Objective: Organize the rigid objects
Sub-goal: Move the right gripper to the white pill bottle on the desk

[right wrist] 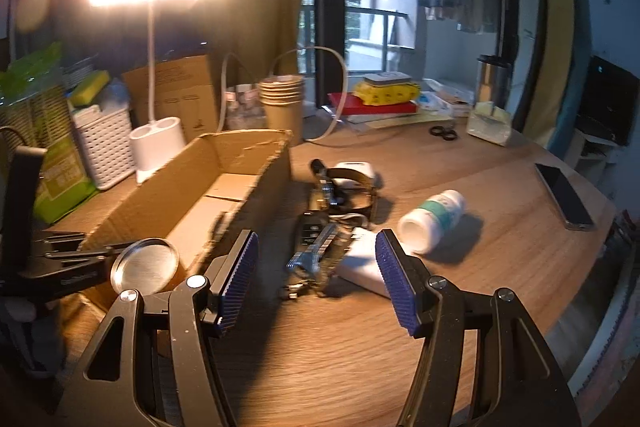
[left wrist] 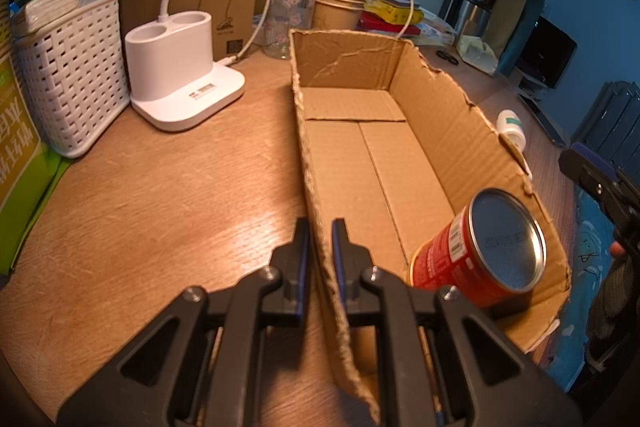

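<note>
Next candidate for stowing, by judgement: white cylindrical plastic bottle with a teal label band (right wrist: 434, 221), lying on its side on the wooden tabletop (right wrist: 360, 347), out beyond the open long side of the torn brown cardboard box (right wrist: 224, 183), well apart from it. Likely light, stiff, smooth-walled; prone to roll when nudged. Best taken across the barrel at the label band, pads square to the round wall, not at the cap end.

Between bottle and box: a jumble of small rigid items, among them a dark buckled strap (right wrist: 352, 187), a flat white block (right wrist: 362, 263) and a metal clip-like piece (right wrist: 312, 259); individual identities blurred. Thin, mixed shapes, probably awkward to pinch singly.

Already inside the box, at its near end: red metal can with a silver lid (left wrist: 480, 251), on its side. Hard, slick, free to roll.

Right gripper (right wrist: 316, 279): jaws spread, nothing between the ribbed blue pads, hanging above the jumble beside the box.

Left gripper (left wrist: 321, 247): jaws pressed together on the box's near long wall, pinching the cardboard edge. Wall thin, ragged, liable to bend.

Beyond the box: white woven basket (left wrist: 72, 75), white lamp base (left wrist: 176, 67), stacked paper cups (left wrist: 340, 1).
</note>
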Tool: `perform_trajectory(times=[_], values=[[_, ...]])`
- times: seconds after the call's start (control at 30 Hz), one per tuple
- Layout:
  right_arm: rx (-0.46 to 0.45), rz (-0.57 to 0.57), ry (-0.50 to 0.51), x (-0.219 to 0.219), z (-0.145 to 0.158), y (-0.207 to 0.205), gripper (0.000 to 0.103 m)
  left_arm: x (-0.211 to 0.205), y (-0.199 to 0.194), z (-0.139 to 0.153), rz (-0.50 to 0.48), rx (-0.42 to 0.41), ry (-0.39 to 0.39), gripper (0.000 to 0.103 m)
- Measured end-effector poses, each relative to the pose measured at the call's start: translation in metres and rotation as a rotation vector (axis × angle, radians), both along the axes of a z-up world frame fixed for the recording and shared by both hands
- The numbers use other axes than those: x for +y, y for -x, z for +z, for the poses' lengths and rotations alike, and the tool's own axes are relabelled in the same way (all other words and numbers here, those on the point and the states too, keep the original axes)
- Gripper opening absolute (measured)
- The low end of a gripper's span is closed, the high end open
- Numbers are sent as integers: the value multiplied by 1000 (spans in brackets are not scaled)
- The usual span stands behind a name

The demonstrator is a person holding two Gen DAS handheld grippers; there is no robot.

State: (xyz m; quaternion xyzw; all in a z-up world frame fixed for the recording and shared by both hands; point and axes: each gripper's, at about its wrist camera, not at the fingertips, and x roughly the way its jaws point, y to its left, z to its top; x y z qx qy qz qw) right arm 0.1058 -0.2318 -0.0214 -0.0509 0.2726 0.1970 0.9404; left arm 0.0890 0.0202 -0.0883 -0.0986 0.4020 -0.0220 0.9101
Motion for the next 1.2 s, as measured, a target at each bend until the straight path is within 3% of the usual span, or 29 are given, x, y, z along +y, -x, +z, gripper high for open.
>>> perform_trajectory(times=[0.47,1.2], values=[[13,-132,6,-37,-11,-36,64,0,0,0,-1,0,1,11],[109,-228,-19,-45,-34,-104,64,-1,1,0,0,1,1,11]])
